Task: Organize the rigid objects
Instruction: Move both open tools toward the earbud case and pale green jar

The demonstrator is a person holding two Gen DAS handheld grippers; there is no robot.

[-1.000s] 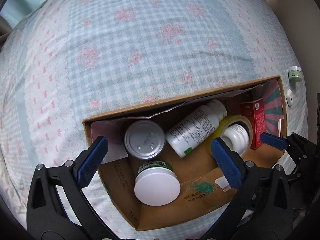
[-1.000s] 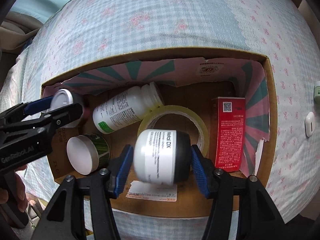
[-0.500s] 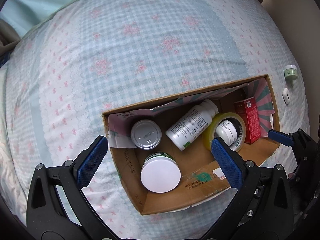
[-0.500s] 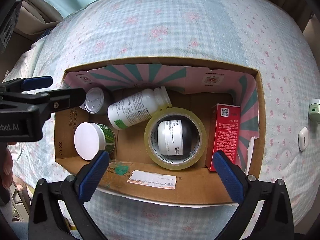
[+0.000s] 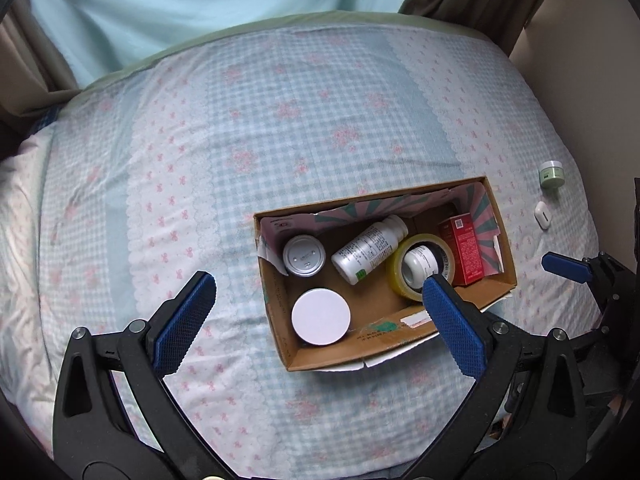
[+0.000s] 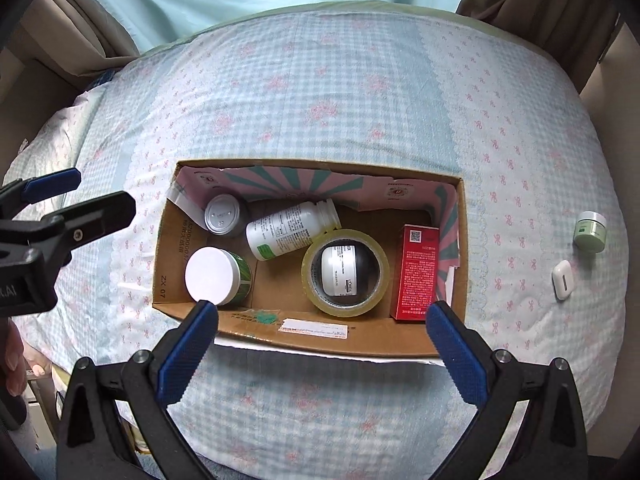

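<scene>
We hold both grippers spread, empty: left gripper (image 5: 316,300), right gripper (image 6: 322,322) above cardboard box (image 6: 320,340) (black-white jar (image 6: 344,272) inside tape roll (image 6: 310,276)).

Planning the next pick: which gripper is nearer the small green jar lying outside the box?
Right. The right gripper hovers over the box's near wall, the green jar off to its right. The left gripper hangs beyond the box's opposite end.

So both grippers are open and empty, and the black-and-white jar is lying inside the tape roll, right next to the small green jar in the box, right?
Not quite. The small green jar isn't in the box; the right wrist view shows it on the bedspread outside, near a white case. The rest holds: left gripper and right gripper are open and empty, and the black-and-white jar lies inside the tape roll.
</scene>
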